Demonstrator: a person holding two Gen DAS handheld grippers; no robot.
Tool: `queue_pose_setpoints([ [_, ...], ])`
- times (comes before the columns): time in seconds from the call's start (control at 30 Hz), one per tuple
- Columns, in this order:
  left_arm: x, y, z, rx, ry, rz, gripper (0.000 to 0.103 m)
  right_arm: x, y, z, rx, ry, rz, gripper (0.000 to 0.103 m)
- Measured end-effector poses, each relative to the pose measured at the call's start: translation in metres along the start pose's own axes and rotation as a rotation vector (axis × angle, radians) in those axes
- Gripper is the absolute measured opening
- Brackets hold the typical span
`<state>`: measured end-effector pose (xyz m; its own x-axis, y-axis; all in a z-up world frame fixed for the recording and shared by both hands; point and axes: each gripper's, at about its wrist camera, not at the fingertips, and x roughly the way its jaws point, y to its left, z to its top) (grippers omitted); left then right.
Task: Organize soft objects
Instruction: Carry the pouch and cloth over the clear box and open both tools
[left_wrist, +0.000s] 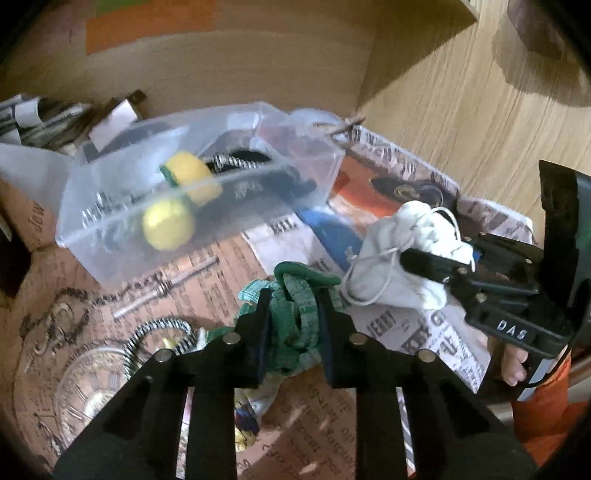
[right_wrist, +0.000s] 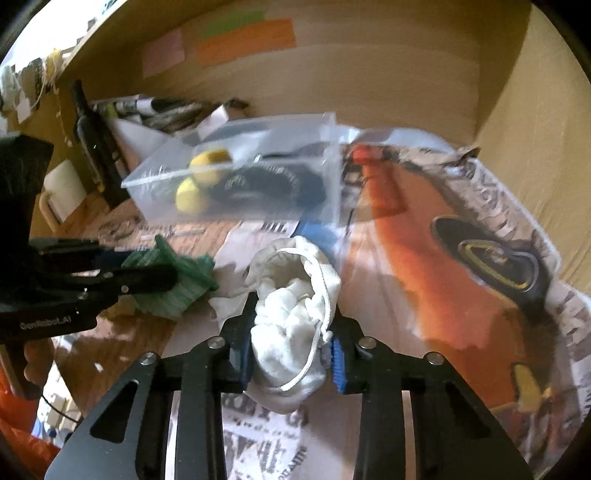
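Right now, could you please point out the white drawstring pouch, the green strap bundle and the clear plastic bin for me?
white drawstring pouch (right_wrist: 291, 314): right wrist view, crumpled middle of the cloth.
green strap bundle (left_wrist: 295, 317): left wrist view, webbing between the fingers.
clear plastic bin (left_wrist: 122, 229): left wrist view, its near wall.

You're working in warm, fairly dim indoor light, brightest at the upper left corner of the right wrist view, perhaps from a window. Motion blur smears your clear plastic bin (left_wrist: 192, 206) and the yellow balls (left_wrist: 168, 227) inside it, and the newspaper print (right_wrist: 461, 258) streaks toward the right. Straight lines bow near the rims, and black vignetting cuts every corner. Soft shadows pool under the white drawstring pouch (right_wrist: 291, 325).
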<state>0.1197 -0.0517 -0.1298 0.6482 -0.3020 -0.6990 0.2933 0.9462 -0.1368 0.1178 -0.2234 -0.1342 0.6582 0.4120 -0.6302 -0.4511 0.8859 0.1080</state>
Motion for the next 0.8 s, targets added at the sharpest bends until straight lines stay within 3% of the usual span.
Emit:
queue_pose_setpoints([
  [0.23, -0.035, 0.006, 0.027, -0.015, -0.128, -0.013, 0.022, -0.026, -0.005, 0.028, 0.0, -0.117, -0.03, 0.029],
  [0.47, -0.066, 0.032, 0.057, -0.065, -0.238, 0.033, 0.022, -0.039, -0.002, 0.06, -0.01, -0.216, -0.043, 0.029],
  [0.8, -0.076, 0.084, 0.084, -0.167, -0.295, 0.108, 0.022, -0.027, 0.005, 0.101, -0.031, -0.286, -0.026, 0.029],
])
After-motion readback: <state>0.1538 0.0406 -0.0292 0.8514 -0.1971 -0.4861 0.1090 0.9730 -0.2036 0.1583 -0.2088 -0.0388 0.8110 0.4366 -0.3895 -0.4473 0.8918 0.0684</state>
